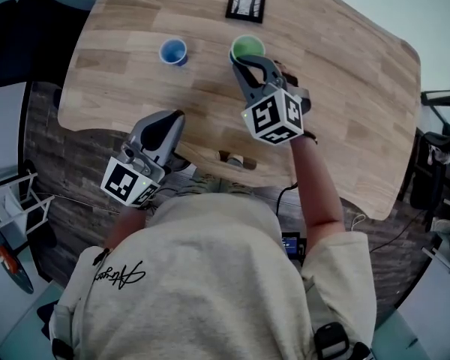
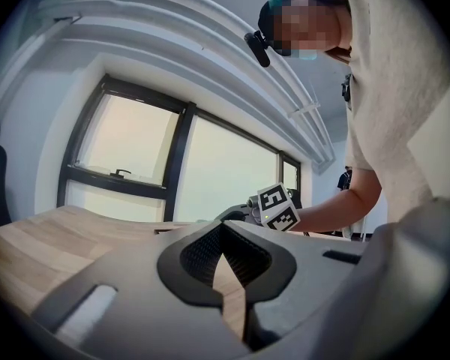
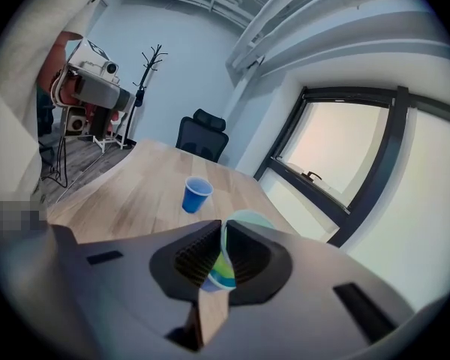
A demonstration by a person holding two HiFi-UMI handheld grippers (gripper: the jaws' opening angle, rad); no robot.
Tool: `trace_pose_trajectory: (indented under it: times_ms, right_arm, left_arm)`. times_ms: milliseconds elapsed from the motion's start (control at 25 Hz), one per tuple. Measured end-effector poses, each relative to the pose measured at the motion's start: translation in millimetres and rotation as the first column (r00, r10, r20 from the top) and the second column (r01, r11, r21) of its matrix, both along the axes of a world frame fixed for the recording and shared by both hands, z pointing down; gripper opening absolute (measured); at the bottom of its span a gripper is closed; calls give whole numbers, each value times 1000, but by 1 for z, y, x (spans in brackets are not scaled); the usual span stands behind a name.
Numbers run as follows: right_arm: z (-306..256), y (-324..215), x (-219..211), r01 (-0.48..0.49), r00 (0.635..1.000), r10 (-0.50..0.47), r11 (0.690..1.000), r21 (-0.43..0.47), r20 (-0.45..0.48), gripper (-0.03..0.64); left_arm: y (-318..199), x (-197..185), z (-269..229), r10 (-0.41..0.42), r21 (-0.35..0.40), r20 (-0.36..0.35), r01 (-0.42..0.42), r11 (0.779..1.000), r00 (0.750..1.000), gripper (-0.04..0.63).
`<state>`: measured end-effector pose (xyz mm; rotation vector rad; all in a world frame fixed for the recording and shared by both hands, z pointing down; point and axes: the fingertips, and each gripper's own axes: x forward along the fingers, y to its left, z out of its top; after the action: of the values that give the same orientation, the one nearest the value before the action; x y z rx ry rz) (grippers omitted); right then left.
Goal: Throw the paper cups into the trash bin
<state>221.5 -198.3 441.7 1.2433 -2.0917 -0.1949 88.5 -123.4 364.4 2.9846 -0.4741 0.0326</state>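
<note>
Nearest the camera on the head is the person's cream sweatshirt (image 1: pixel 210 276), with both arms reaching out over the near edge of the wooden tabletop (image 1: pixel 345 103). The left gripper (image 1: pixel 178 117) sits lowest in the head view, at that near edge. Its own view shows its jaws clenched tip to tip with nothing between them, only bare wood showing through the gap behind the tips. A little farther in, the right gripper (image 1: pixel 245 66) points forward and down. Its jaws are clamped on the side wall of the green paper cup (image 1: pixel 247 47), pinching the wall flat between the pads in the right gripper view. Whether that cup's base touches the wood cannot be told. To the left of it, apart from both grippers, the blue paper cup (image 1: pixel 173 52) stands upright on the tabletop with its mouth up. Beyond the cups, a small black picture frame (image 1: pixel 247 2) lies near the far edge. Past the tabletop stand a black office chair (image 3: pixel 202 137), a coat stand (image 3: pixel 146 88) and a dark-framed window (image 3: pixel 345 163).
</note>
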Motion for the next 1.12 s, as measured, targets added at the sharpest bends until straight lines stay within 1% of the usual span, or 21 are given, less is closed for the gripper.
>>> trace_pose_trajectory:
  times_ms: [280, 480, 680, 800, 840, 920, 960, 1120]
  right_arm:
    - [26, -8, -3, 8, 1000, -9, 998, -56, -21, 31]
    - [38, -14, -4, 0, 1000, -2, 997, -72, -28, 31]
    - [44, -16, -6, -2, 1000, 3, 995, -99, 11, 32]
    - [42, -17, -7, -4, 1000, 6, 997, -83, 21, 36]
    - [42, -16, -8, -4, 1000, 6, 997, -82, 28, 55]
    - [39, -15, -11, -5, 999, 8, 997, -80, 41, 113]
    - [37, -14, -13, -4, 999, 7, 997, -75, 43, 128]
    - [22, -13, -28, 29, 998, -27, 999, -38, 51, 138]
  left_arm:
    - [-4, -6, 3, -15, -5, 6, 15, 1000, 1000, 0]
    - [-8, -7, 6, -21, -11, 12, 21, 1000, 1000, 0]
    - [-12, -8, 8, -27, -17, 14, 28, 999, 1000, 0]
    - [-13, -8, 9, -33, -19, 13, 33, 999, 999, 0]
    - [-13, -9, 9, -35, -20, 13, 35, 999, 999, 0]
    - [-14, -9, 10, -38, -22, 12, 38, 999, 999, 0]
    - [-14, -9, 10, -39, -23, 11, 39, 999, 999, 0]
    - [-14, -12, 10, -47, -22, 8, 47, 999, 999, 0]
